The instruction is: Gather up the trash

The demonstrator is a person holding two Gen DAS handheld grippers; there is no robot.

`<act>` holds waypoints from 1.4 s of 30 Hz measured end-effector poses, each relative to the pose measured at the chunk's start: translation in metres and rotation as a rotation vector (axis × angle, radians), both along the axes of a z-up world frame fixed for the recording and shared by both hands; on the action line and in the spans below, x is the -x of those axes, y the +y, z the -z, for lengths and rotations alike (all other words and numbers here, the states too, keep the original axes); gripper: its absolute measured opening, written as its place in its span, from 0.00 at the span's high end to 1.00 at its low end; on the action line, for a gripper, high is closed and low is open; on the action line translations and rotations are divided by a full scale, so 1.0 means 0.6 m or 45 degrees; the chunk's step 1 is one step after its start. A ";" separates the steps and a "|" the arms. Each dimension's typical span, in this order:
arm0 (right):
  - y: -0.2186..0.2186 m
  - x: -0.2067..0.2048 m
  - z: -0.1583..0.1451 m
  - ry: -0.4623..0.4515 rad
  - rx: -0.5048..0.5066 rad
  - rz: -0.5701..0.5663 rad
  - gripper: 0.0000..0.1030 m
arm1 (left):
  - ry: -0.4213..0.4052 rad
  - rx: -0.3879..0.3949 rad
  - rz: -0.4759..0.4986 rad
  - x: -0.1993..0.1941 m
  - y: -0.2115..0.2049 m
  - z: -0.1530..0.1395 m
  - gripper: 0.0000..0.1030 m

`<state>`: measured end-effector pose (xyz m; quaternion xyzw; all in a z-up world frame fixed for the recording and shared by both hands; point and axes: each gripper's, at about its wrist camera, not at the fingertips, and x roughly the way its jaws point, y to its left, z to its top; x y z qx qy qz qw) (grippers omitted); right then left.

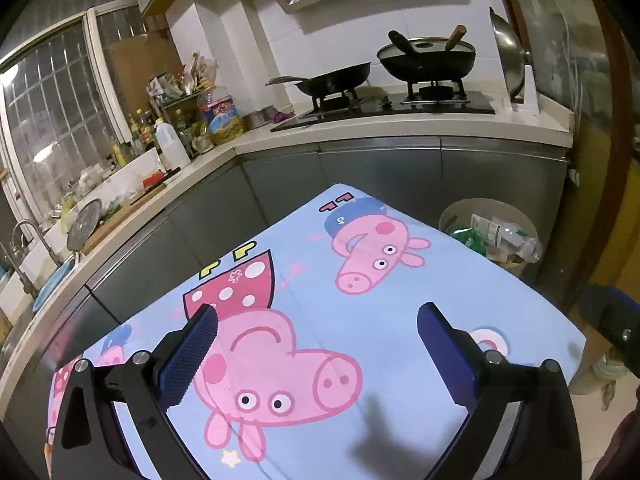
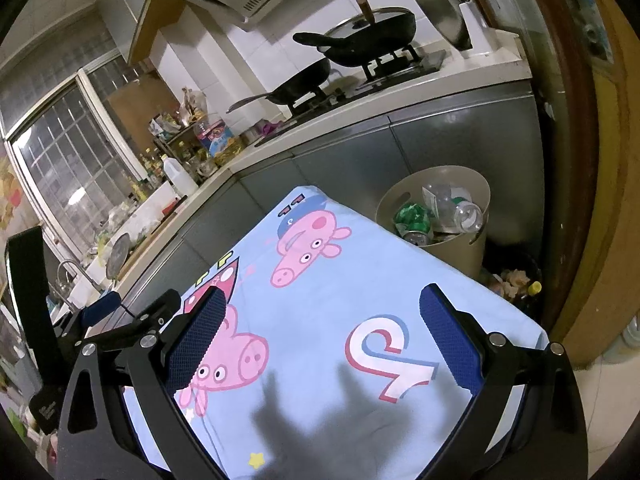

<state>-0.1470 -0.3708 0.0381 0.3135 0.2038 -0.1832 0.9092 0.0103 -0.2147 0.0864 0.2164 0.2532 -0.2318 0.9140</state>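
Cloth (image 1: 392, 320), light blue with pink cartoon pigs, is seen spread flat over the table, filling the lower centre of both views. Left gripper (image 1: 316, 330) is held above it, jaws wide apart, nothing gripped; blue textured pads (image 1: 188, 360) are visible. Right gripper (image 2: 322, 326) is held likewise, spread and empty. Trash bin (image 2: 472, 248), a round beige tub, is seen right of centre just beyond the cloth's far edge, holding a clear plastic bottle (image 2: 466, 214) and crumpled green wrappers (image 2: 412, 216). Grey cabinets (image 1: 380, 172) and black woks (image 1: 428, 56) are seen behind.
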 end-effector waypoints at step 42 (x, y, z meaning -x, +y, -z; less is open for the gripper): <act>0.000 -0.004 -0.004 0.001 0.016 -0.018 0.06 | 0.038 0.143 0.057 0.001 0.006 -0.009 0.04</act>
